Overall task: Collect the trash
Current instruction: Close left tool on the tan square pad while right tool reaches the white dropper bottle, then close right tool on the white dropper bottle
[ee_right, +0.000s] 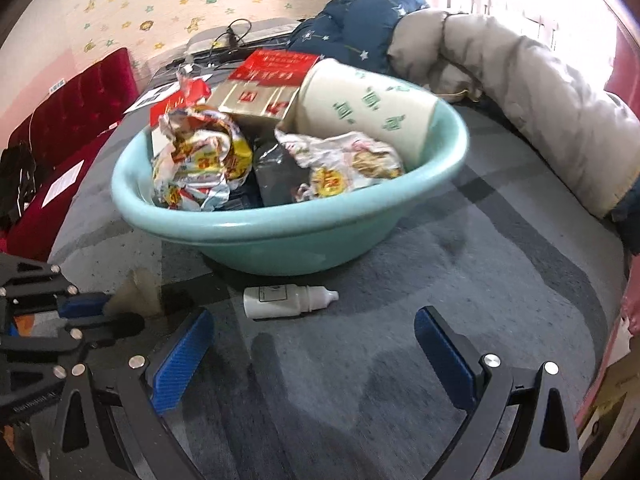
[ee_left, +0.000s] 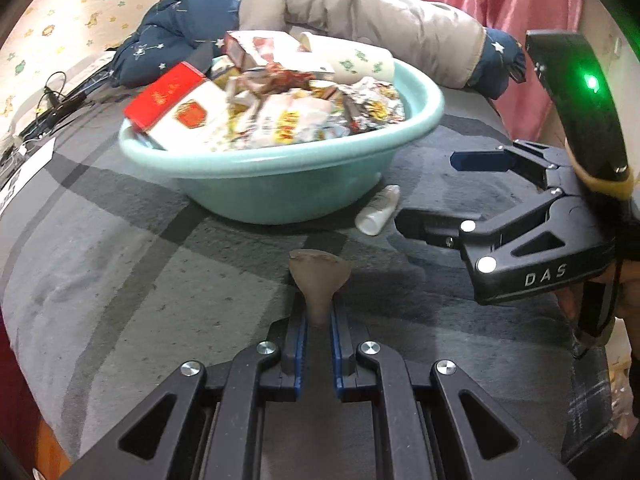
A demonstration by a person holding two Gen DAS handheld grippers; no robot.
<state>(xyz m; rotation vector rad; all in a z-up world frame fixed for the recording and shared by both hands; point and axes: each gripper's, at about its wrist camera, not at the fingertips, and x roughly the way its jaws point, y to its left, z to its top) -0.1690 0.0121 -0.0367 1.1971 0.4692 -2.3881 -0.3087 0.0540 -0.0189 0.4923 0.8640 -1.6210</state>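
Note:
A teal basin (ee_left: 280,166) (ee_right: 280,226) stands on the grey bedspread, piled with crumpled snack wrappers (ee_left: 288,120) (ee_right: 200,160), red-and-white cartons (ee_left: 168,100) and a paper cup (ee_right: 368,108). My left gripper (ee_left: 318,308) (ee_right: 120,314) is shut on a small brownish crumpled scrap (ee_left: 319,276) (ee_right: 136,290), held just in front of the basin. A small white dropper bottle (ee_left: 378,210) (ee_right: 288,300) lies on its side against the basin's near foot. My right gripper (ee_left: 426,192) (ee_right: 316,344) is open, its blue pads apart, a little short of the bottle.
A rolled beige and navy star-print duvet (ee_left: 360,12) (ee_right: 520,92) lies behind the basin. Cables (ee_left: 56,96) and papers (ee_left: 28,168) sit on the bed's left side. A red padded bench (ee_right: 72,112) runs along the wallpapered wall, and a pink curtain (ee_left: 500,0) hangs at the right.

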